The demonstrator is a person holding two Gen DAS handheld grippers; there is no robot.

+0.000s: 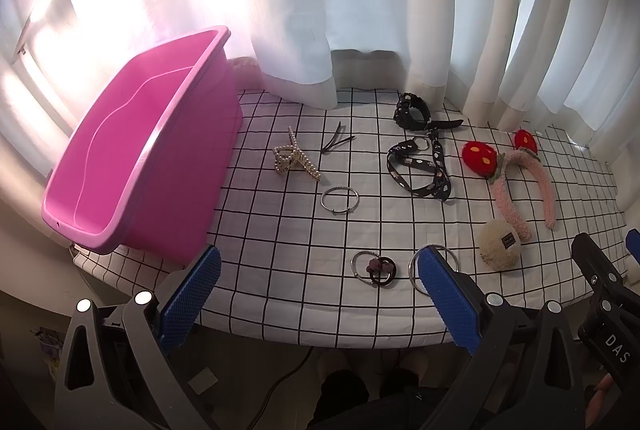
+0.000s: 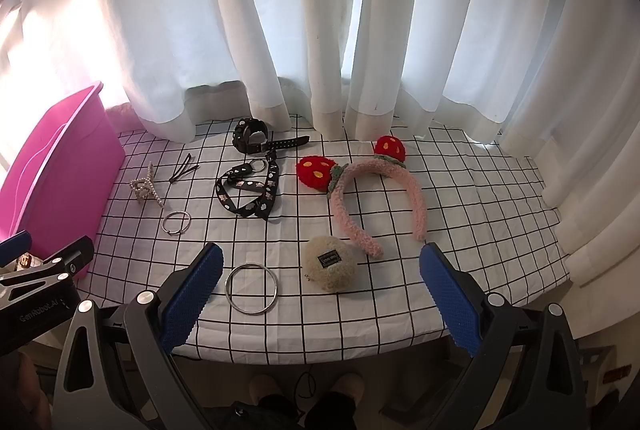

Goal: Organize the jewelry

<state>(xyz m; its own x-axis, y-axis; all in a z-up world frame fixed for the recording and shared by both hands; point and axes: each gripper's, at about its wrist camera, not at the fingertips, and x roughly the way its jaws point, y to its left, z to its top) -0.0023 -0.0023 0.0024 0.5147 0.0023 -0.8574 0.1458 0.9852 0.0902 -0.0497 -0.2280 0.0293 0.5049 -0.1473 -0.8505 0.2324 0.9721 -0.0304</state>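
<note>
Left gripper (image 1: 320,294) and right gripper (image 2: 322,294) both gape wide, empty, above the checked-cloth desk's (image 2: 460,214) near edge; a glossy pink plastic bin (image 1: 132,158) occupies its left end.

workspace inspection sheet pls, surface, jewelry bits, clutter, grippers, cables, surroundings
surface: table under a grid-pattern cloth.
job's things: empty pink bin at left; pearl claw clip, hairpins, black watch, printed black strap, strawberry headband, fluffy pouch, small hoop, large ring, ring with hair tie.
clutter: nothing seen.
grippers: left hand-held gripper and right hand-held gripper open, empty.
cables: dark cord below the table edge.
surroundings: white curtains behind.
</note>
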